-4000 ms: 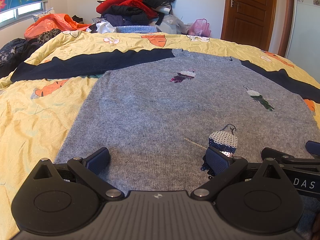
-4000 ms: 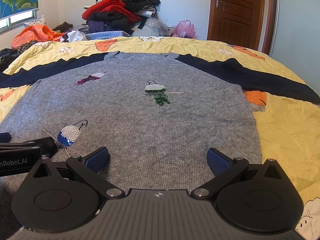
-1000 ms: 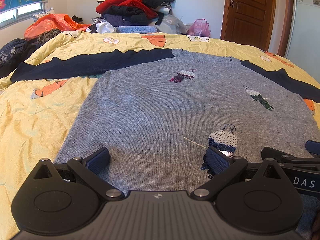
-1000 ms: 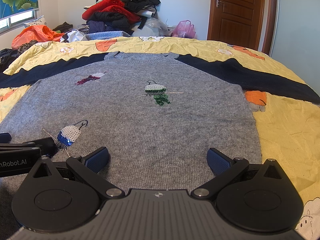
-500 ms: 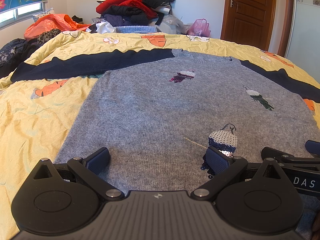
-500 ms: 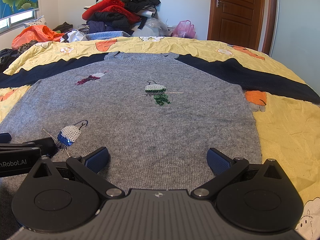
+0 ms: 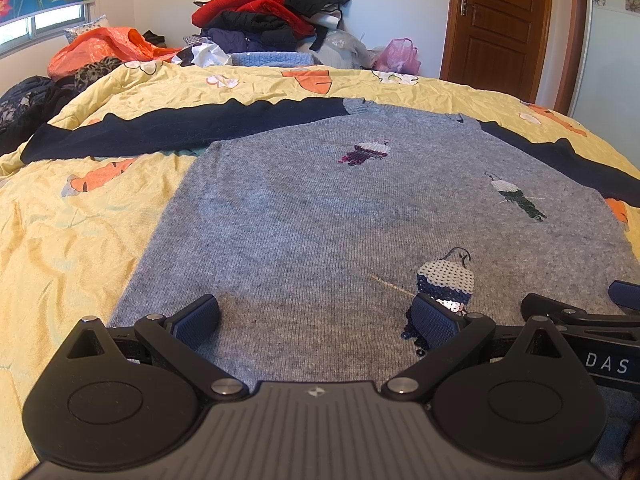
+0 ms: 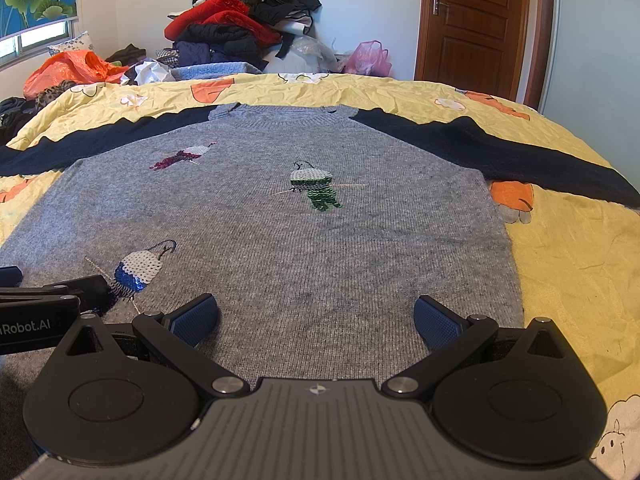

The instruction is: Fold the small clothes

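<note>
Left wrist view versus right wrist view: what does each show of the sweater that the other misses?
Only the left wrist view shows the sweater's left side edge against the yellow bedspread. Only the right wrist view shows its right side edge and the whole neckline. Both show the grey sweater lying flat with both navy sleeves spread, three sequin birds, and each open hand-held gripper, left and right, at the hem.
</note>
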Demonstrator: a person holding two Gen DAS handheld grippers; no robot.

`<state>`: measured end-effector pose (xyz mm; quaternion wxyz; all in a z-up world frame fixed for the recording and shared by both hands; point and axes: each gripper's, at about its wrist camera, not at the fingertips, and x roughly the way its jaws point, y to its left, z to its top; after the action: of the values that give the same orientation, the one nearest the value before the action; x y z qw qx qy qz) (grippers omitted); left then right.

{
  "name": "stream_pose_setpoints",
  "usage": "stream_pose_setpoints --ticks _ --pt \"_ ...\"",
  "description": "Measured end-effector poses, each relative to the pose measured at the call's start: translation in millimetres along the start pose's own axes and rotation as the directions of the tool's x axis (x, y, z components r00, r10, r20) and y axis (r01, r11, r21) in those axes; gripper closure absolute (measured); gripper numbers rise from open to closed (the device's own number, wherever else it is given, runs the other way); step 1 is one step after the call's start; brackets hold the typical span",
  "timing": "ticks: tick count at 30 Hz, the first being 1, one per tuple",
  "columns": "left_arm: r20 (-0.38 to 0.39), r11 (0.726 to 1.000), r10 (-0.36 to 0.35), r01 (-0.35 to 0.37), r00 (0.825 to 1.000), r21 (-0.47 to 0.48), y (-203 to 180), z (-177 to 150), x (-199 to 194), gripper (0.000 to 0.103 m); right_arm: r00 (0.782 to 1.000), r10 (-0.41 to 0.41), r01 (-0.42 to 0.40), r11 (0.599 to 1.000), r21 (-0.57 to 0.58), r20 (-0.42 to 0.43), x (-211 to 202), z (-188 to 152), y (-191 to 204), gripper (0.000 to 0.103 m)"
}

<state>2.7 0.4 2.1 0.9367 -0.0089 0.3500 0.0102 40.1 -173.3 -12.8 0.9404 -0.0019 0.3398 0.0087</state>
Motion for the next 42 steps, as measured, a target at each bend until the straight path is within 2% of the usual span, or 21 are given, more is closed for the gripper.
stream_pose_setpoints --ticks 17,19,21,24,27,29,31,32,33,35,37,38,39,42 --pt "0.002 1.000 0.005 -0.005 1.000 0.003 -1.6 0.1 1.4 0.000 1.000 0.003 -0.003 1.000 0.000 -0.002 -0.2 0.3 0.4 0.000" --pt "0.002 1.000 0.005 -0.005 1.000 0.003 -1.6 0.1 1.4 0.000 0.999 0.041 -0.041 0.999 0.002 -0.011 -3.2 4.1 -3.5 0.000" --pt "0.002 1.000 0.005 -0.005 1.000 0.003 -1.7 0.1 1.4 0.000 0.986 0.165 -0.164 0.985 0.050 -0.015 -9.5 15.9 -18.7 0.000" --pt "0.002 1.000 0.005 -0.005 1.000 0.003 -1.6 0.1 1.4 0.000 0.938 0.331 -0.346 0.909 0.232 0.103 -21.6 41.8 -71.4 0.000" --pt "0.002 1.000 0.005 -0.005 1.000 0.003 -1.6 0.0 1.4 0.000 0.916 0.341 -0.399 0.812 0.426 0.210 -20.0 75.6 -141.7 0.000" --pt "0.003 1.000 0.005 -0.005 1.000 0.003 -1.8 0.1 1.4 0.000 0.923 0.267 -0.380 0.753 0.538 0.277 -17.6 88.8 -199.1 0.000" --pt "0.002 1.000 0.005 -0.005 1.000 0.002 -1.6 0.1 1.4 0.000 0.938 0.145 -0.322 0.698 0.640 0.314 -11.9 96.3 -256.3 0.000" --pt "0.002 1.000 0.005 -0.005 1.000 0.002 -1.8 0.2 1.5 0.000 0.937 0.088 -0.308 0.664 0.681 0.337 -9.9 96.8 -283.2 0.002" --pt "0.002 1.000 0.006 -0.006 1.000 0.002 -1.6 0.1 1.4 0.000 0.935 0.034 -0.294 0.628 0.721 0.352 -6.0 95.6 -309.8 0.008" --pt "0.002 1.000 0.005 -0.005 1.000 0.002 -1.5 0.1 1.3 0.000 0.950 -0.057 -0.225 0.552 0.803 0.306 8.1 92.2 -354.0 0.016" --pt "0.002 1.000 0.005 -0.005 1.000 0.002 -1.5 0.1 1.3 0.000 0.960 -0.126 -0.153 0.507 0.849 0.249 21.1 85.9 -384.3 0.033" --pt "0.002 1.000 0.005 -0.005 1.000 0.002 -1.5 0.1 1.3 0.000 0.964 -0.157 -0.112 0.488 0.865 0.213 28.8 81.0 -394.2 0.050" --pt "0.002 1.000 0.005 -0.005 1.000 0.002 -1.5 0.1 1.3 0.000 0.968 -0.181 -0.074 0.464 0.883 0.176 34.7 76.6 -402.6 0.057" --pt "0.002 1.000 0.005 -0.005 1.000 0.002 -1.4 0.1 1.3 0.000 0.974 -0.191 -0.036 0.398 0.917 0.121 50.2 61.1 -419.6 0.057"
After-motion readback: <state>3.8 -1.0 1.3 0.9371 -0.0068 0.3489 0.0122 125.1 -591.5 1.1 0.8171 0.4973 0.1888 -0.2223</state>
